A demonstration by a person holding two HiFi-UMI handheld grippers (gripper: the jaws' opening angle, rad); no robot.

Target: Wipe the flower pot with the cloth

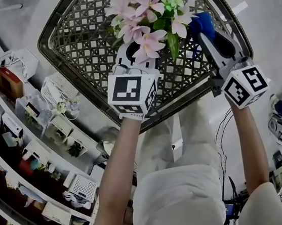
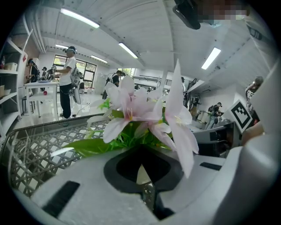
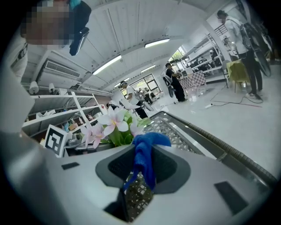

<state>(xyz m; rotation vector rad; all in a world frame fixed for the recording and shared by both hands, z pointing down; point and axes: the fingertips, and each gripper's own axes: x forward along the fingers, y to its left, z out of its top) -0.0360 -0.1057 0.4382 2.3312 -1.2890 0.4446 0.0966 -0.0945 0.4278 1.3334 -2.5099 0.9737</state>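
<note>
My left tool (image 1: 134, 54) is clenched on a pale shape beneath the blooms, which I take to be the flower pot (image 2: 141, 175). It sits over the dark lattice table (image 1: 78, 38), though I cannot tell whether it is resting or lifted. Pink flowers (image 1: 144, 12) and green leaves hide nearly all of the pot. Further right, my right tool (image 1: 208, 31) grips a bunched blue cloth (image 3: 142, 154) just beside the flowers. I judge that the wiping itself is still to be done.

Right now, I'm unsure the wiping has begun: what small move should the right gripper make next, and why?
Probably lower the right gripper toward the flower pot: it grips the blue cloth up beside the flowers, and the left gripper seems to hold the pot.
</note>
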